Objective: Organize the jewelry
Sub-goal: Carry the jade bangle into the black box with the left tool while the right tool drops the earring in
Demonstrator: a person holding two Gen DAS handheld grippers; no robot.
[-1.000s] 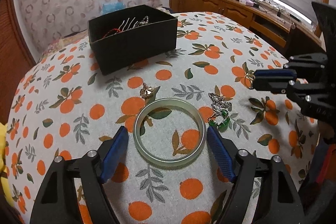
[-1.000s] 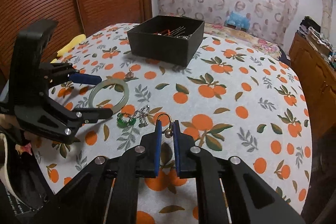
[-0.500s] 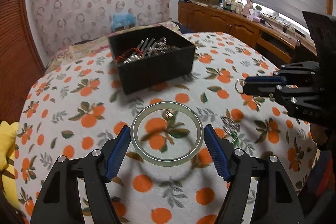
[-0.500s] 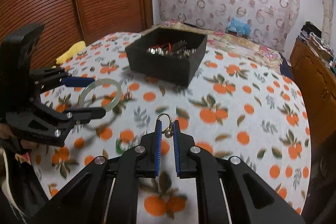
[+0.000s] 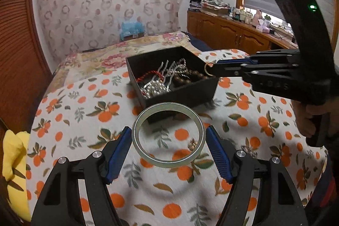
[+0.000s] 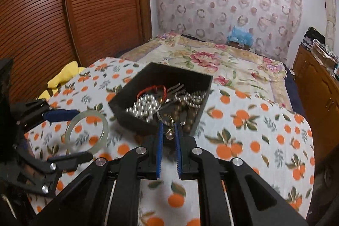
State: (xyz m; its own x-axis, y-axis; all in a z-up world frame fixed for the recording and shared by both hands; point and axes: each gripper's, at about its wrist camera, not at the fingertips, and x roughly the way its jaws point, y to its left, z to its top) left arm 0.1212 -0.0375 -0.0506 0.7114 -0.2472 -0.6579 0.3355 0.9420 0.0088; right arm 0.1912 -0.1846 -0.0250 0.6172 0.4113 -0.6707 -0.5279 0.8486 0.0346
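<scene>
Tablecloth (image 5: 84, 120) with orange fruits covers the table, and a black box (image 5: 180, 94) stands on it at the far side, full of beads, chains and hair pins. One corner of the box points toward the right wrist camera.

The left gripper (image 5: 168, 139) is spread wide and clamps a pale green bangle (image 5: 168, 159) by its outer rim, one blue pad on each side. The bangle is in the air above the cloth, just before the near wall of the box. It is round, so it has no long axis; its opening faces up and a little toward the camera.

The right gripper (image 6: 168, 127) is almost closed and pinches a small gold ring (image 6: 166, 118) with a round bead hanging under it. In the left view the ring (image 5: 208, 68) sticks out from the tips, over the right corner of the box.

One second ago the bangle lay flat on the cloth between the left pads and the box was far; now the bangle is lifted and the box is close. The right gripper also came from the open cloth to the box edge, with the same grip.
</scene>
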